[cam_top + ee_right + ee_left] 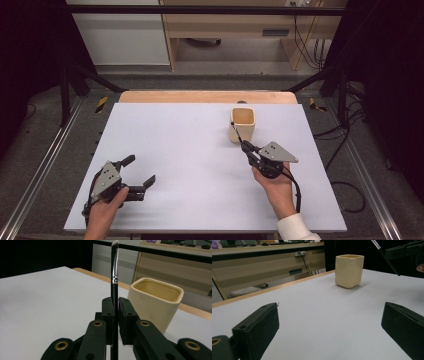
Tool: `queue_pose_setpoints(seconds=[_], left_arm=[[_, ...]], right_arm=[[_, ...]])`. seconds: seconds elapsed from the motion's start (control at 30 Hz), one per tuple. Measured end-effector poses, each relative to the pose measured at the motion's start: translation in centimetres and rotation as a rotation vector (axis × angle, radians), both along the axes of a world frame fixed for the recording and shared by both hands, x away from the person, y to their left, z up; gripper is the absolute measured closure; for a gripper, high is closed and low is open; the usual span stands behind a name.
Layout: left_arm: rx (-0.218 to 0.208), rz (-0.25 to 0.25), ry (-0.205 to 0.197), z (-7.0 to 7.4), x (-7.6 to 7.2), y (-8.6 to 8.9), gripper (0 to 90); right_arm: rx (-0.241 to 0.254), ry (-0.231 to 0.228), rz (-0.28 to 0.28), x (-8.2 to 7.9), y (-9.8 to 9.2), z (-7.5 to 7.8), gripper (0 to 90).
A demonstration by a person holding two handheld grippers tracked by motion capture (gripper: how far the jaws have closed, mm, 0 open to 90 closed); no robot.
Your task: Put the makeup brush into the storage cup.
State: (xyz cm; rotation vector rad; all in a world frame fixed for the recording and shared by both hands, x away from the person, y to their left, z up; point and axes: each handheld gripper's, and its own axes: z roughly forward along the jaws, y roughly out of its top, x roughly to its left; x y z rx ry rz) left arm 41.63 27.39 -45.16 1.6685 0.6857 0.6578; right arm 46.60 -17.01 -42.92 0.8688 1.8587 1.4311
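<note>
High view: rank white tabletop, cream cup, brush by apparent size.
1. white tabletop
2. cream cup
3. brush, a thin stick held in the right gripper, overlapping the cup.

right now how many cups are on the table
1. The cream square cup stands upright on the far right part of the white table, just beyond the brush clamped in the right gripper. Nothing else on the table could hide another.

Even overhead lighting; matte white rectangular table top (200, 165) bright, surroundings dark; soft shadows, slight overall blur.
</note>
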Motion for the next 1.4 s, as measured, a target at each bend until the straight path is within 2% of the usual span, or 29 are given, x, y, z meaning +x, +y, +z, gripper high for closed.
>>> queue_pose_setpoints(seconds=[0.5,0.8,0.9,0.97,1.2,1.4], left_arm=[[-0.008,-0.003,-0.006,0.1,-0.1,0.0,1.1],[-0.026,-0.018,-0.012,0.1,-0.2,-0.1,1.0],[-0.041,-0.033,-0.029,0.3,-0.2,0.1,0.9],[-0.048,-0.026,-0.027,0.3,-0.2,0.3,0.8],[-0.052,-0.026,-0.030,0.3,-0.3,0.4,0.8],[-0.048,-0.036,-0.031,0.3,-0.3,0.4,0.8]], right_arm=[[0.023,-0.033,-0.012,0.0,-0.4,0.4,83.9],[0.030,-0.057,-0.015,0.0,-0.4,1.1,83.9],[0.036,-0.057,-0.015,0.1,-0.4,1.3,83.9],[0.048,-0.056,-0.013,0.1,-0.3,1.5,83.8],[0.044,-0.084,-0.014,0.6,-0.4,2.9,83.9],[0.009,-0.097,-0.009,1.4,-0.4,4.6,83.9]])
